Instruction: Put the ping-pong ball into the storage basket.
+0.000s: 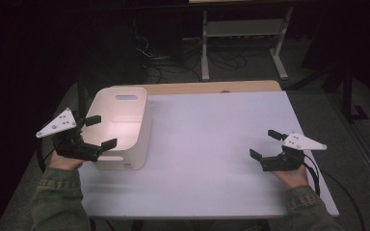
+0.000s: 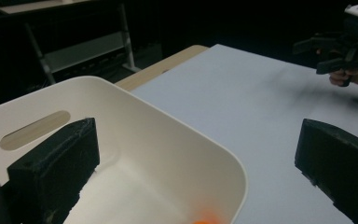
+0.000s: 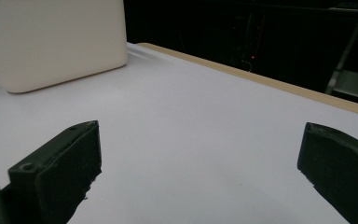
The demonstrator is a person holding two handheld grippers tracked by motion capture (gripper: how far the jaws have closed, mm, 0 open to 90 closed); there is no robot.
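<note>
A cream plastic bin (image 1: 142, 126) with handle slots stands on the left part of the white table (image 1: 212, 139). My left gripper (image 1: 100, 132) hovers open over the bin's near left rim, with nothing between its jaws. In the left gripper view one jaw hangs inside the bin (image 2: 177, 154) and a blurred orange thing (image 2: 206, 218) lies on its floor. My right gripper (image 1: 265, 145) is held open above the table near its right edge, empty; it appears far off as the right gripper (image 2: 324, 53) in the left gripper view. The bin's outer wall (image 3: 51, 42) fills the right gripper view's upper left.
A strip of wood (image 1: 212, 87) runs along the table's far edge. Beyond it stand a metal frame on legs (image 1: 243, 38) and loose cables on the dark floor. The person's green sleeves (image 1: 58, 197) enter from the bottom. Bare table surface lies between the grippers.
</note>
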